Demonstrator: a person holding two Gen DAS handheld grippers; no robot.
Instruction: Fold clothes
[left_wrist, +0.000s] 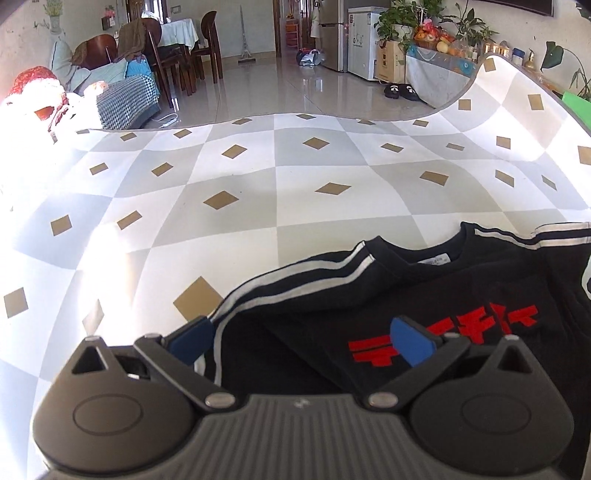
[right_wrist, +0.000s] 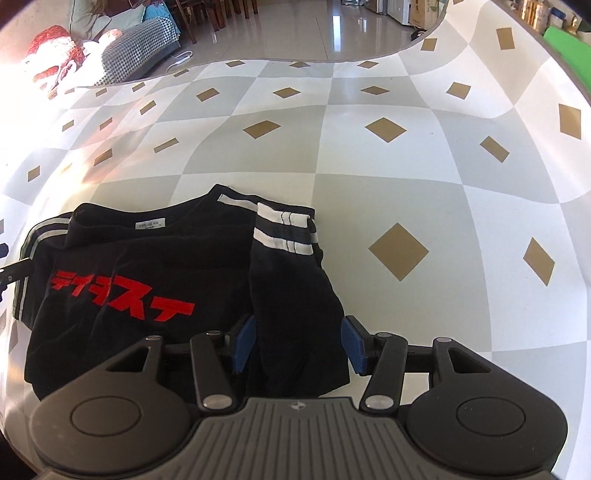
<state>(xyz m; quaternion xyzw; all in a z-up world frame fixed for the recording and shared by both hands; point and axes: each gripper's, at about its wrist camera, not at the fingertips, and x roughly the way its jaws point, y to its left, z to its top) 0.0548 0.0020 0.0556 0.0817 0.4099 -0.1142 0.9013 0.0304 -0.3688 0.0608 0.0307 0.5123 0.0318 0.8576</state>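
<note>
A black sweatshirt (left_wrist: 424, 295) with red lettering and white sleeve stripes lies flat on the checkered table (left_wrist: 258, 184). In the left wrist view my left gripper (left_wrist: 301, 341) stands open over the garment's left side, one blue pad by the striped left sleeve (left_wrist: 295, 280), the other above the red print. In the right wrist view the sweatshirt (right_wrist: 147, 266) has its right sleeve (right_wrist: 291, 280) folded in over the body, striped cuff near the collar. My right gripper (right_wrist: 299, 345) is open, its blue pads on either side of that sleeve's lower part.
The table cover (right_wrist: 369, 166) is white and grey squares with tan diamonds, bare beyond the garment. Past the far edge are a tiled floor (left_wrist: 266, 85), dining chairs (left_wrist: 177, 55), a houndstooth sofa (left_wrist: 125, 99), plants and slippers (left_wrist: 400, 90). Strong glare washes the left side.
</note>
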